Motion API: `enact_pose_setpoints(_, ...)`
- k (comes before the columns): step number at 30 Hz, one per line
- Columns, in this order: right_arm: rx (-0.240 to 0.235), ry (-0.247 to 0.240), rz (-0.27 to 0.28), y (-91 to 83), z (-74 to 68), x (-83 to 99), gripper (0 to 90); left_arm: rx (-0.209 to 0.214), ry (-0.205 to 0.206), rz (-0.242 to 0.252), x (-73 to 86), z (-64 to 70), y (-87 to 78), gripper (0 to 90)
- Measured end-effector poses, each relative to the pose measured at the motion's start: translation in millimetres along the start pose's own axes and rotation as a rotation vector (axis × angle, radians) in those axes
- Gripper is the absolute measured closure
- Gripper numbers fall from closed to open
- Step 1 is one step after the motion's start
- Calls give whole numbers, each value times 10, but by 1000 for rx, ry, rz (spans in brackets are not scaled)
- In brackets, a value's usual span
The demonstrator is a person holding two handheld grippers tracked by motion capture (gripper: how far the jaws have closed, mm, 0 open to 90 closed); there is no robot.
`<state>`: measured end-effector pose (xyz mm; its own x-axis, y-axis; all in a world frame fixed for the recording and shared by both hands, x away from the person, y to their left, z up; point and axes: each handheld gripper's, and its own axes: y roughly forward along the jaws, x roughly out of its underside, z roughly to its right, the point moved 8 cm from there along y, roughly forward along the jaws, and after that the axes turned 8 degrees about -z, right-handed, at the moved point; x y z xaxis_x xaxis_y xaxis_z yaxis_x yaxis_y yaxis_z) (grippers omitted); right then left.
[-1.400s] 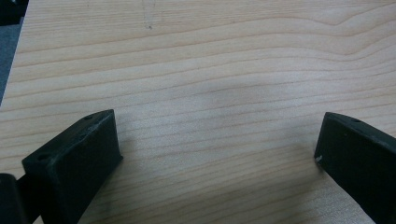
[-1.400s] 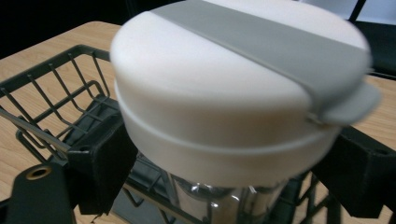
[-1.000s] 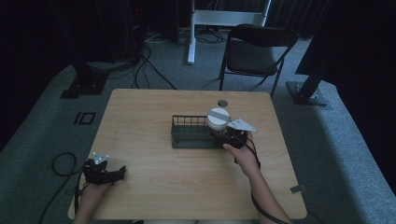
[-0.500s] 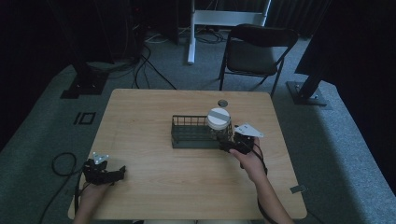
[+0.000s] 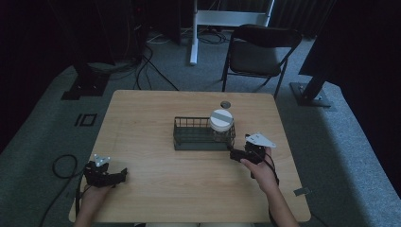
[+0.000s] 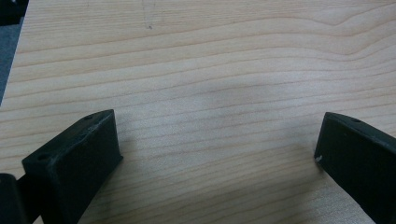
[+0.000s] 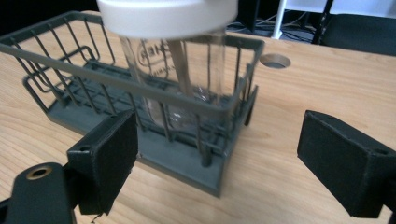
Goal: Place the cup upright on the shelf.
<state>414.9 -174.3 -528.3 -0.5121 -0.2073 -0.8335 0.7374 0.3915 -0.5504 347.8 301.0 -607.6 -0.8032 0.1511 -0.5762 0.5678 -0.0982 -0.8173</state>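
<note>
**Jar standing in the basket, right gripper sitting open beside it**

The jar (image 5: 221, 124) is standing upright inside the wire basket (image 5: 191, 140), at its right end, with its white lid (image 7: 166, 15) rising above the rim. Through the glass, a stick-like thing is leaning inside it; what it is cannot be told. The right gripper (image 5: 235, 154) is hovering just beside the basket's right end, apart from it, and its jaws are spread wide with nothing between them; in the right gripper view they are framing the basket's near corner and the jar behind the wires. The left gripper (image 5: 124, 173) is lying low over the table (image 5: 142, 109) near the front left corner, well apart from the basket, its jaws likewise parted over bare wood.

Judging from this, the placing step is looking complete: the jar is resting on the basket floor, free of any grip, and the right hand (image 5: 255, 165) is sitting clear of it. If the work is going on with the jar or basket, the next move is calling for a fresh approach, either from above the rim to take the jar by its lid, or onto the basket's wall, taking care not to knock the wires and tip the jar. A small round hole (image 5: 225, 104) is lying in the table behind the basket, out of the way.
</note>
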Motion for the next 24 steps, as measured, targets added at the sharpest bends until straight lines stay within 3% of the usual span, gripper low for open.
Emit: enact_pose_setpoints(24, 91, 24, -70, 2, 284, 450, 122, 0, 0, 0, 0, 0, 0, 2)
